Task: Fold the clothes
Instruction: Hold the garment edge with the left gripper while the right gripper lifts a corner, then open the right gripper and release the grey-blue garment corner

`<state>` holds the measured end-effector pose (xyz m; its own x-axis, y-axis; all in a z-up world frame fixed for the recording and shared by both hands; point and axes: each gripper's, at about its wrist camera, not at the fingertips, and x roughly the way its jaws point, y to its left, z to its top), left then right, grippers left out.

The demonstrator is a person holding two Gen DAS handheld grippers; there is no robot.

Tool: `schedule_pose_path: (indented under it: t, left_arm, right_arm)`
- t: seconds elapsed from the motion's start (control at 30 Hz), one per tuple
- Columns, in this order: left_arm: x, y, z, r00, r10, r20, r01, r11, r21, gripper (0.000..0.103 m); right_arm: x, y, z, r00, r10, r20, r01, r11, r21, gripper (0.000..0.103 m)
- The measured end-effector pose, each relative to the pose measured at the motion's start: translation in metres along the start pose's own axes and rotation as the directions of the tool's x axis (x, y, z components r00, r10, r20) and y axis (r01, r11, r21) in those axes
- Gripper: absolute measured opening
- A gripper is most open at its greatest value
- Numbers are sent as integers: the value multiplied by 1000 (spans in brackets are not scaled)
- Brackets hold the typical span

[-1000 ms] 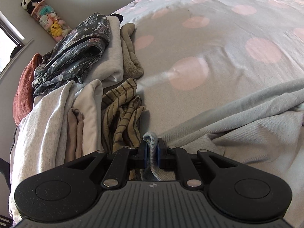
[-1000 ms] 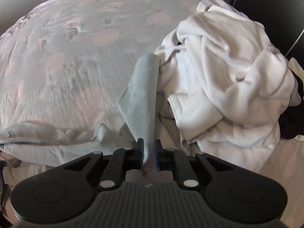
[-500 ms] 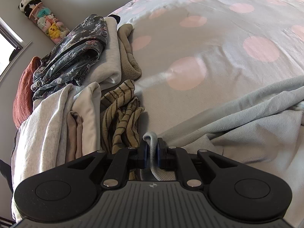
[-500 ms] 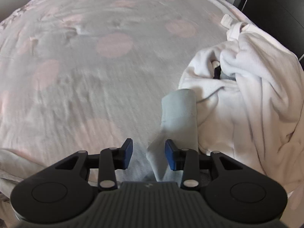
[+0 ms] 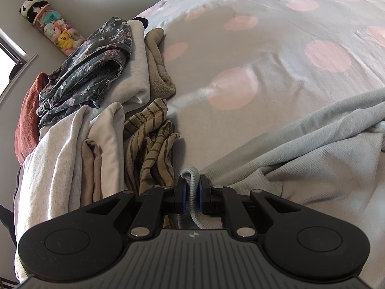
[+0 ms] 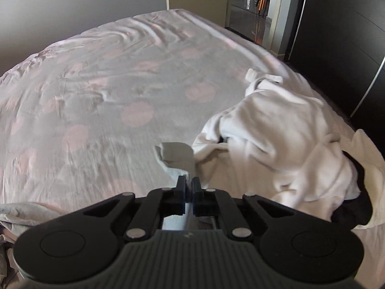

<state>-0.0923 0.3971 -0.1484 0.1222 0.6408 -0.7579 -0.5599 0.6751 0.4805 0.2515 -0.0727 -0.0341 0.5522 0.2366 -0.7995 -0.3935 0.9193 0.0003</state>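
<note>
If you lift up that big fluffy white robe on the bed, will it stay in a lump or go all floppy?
Probably floppy: the fluffy white robe lies in a crumpled heap of soft folds on the pink-spotted bedsheet, holding no shape. It looks thick and bulky, so likely heavier than a thin shirt. Parts would probably dangle and drag.

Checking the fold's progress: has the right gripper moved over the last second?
Yes. The right gripper, closing on the pale blue garment's sleeve, has risen and tilted: the crumpled white fleece robe now sits lower in view.
</note>
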Motion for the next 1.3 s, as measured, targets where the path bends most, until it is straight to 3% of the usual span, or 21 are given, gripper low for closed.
schedule_pose_path:
  t: [0.17, 0.3, 0.4, 0.53, 0.73, 0.87, 1.03, 1.2, 1.3]
  left_arm:
    - [0, -2, -3, 1000, -1, -4, 2, 1000, 10, 8]
    - [2, -4, -4, 1000, 1, -12, -1, 1000, 28, 8]
    - [2, -5, -5, 1000, 3, -15, -3, 999, 35, 8]
    - [1, -6, -4, 1000, 5, -16, -4, 999, 46, 8]
    - [2, -7, -3, 1000, 6, -21, -5, 998, 63, 8]
    - [2, -8, -3, 1000, 4, -27, -2, 998, 62, 8]
    - [2, -8, -4, 1000, -1, -29, 3, 997, 72, 8]
    - [2, -8, -2, 1000, 2, -26, 1, 995, 95, 8]
    - [2, -8, 0, 1000, 2, -26, 0, 995, 100, 8]
  right_arm:
    - [0, -46, -42, 994, -31, -101, 42, 993, 108, 6]
    - [26, -68, -87, 970, 2, -241, 49, 978, 203, 7]
    - [35, -75, -103, 956, 9, -293, 60, 972, 225, 11]
    - [22, -80, -101, 963, -3, -270, 62, 975, 214, 23]
    - [-9, -65, -63, 988, -10, -153, 20, 997, 68, 24]
    - [-13, -54, -38, 994, 30, -104, -29, 1000, 9, 24]
    - [7, -22, -16, 989, 66, -134, -81, 991, -109, 27]
    - [27, 0, 2, 973, 28, -227, -77, 975, -208, 27]
    - [36, 7, 8, 960, 7, -279, -69, 975, -213, 40]
